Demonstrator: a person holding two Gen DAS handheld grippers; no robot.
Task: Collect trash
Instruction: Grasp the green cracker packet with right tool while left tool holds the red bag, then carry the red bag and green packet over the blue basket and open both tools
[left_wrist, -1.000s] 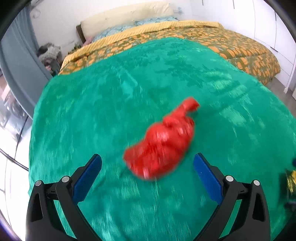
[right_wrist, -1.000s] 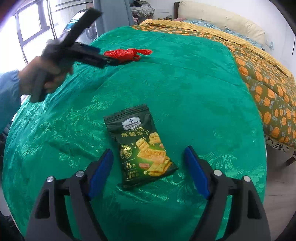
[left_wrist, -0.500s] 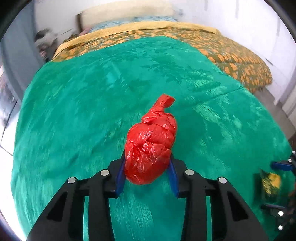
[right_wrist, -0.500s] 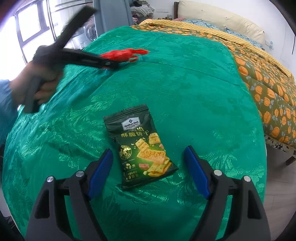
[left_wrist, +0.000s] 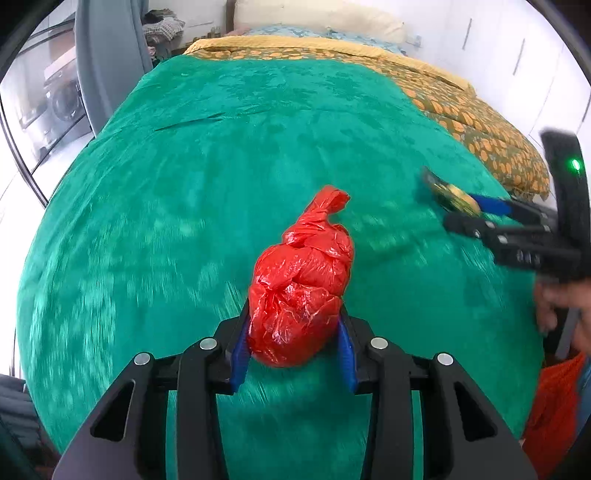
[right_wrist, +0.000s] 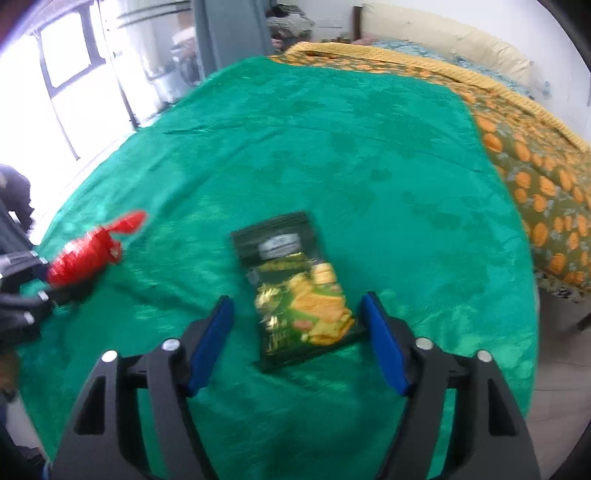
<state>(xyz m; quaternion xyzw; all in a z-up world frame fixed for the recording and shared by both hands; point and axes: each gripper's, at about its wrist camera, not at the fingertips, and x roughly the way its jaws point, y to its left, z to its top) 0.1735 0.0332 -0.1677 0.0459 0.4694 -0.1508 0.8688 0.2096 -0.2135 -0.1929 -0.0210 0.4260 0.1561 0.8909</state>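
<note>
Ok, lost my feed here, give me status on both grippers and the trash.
Left gripper shut on red bag. Right gripper open, straddling snack packet on green bedspread. Nothing in the way.

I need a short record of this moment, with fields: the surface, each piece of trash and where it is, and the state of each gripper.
surface: green blanket over a bed
trash 1: red plastic bag, knotted, clamped between the left gripper's pads
trash 2: snack packet, dark green, lying flat on the blanket
left gripper: shut on the red plastic bag
right gripper: open, one finger on each side of the snack packet, not gripping it
</note>
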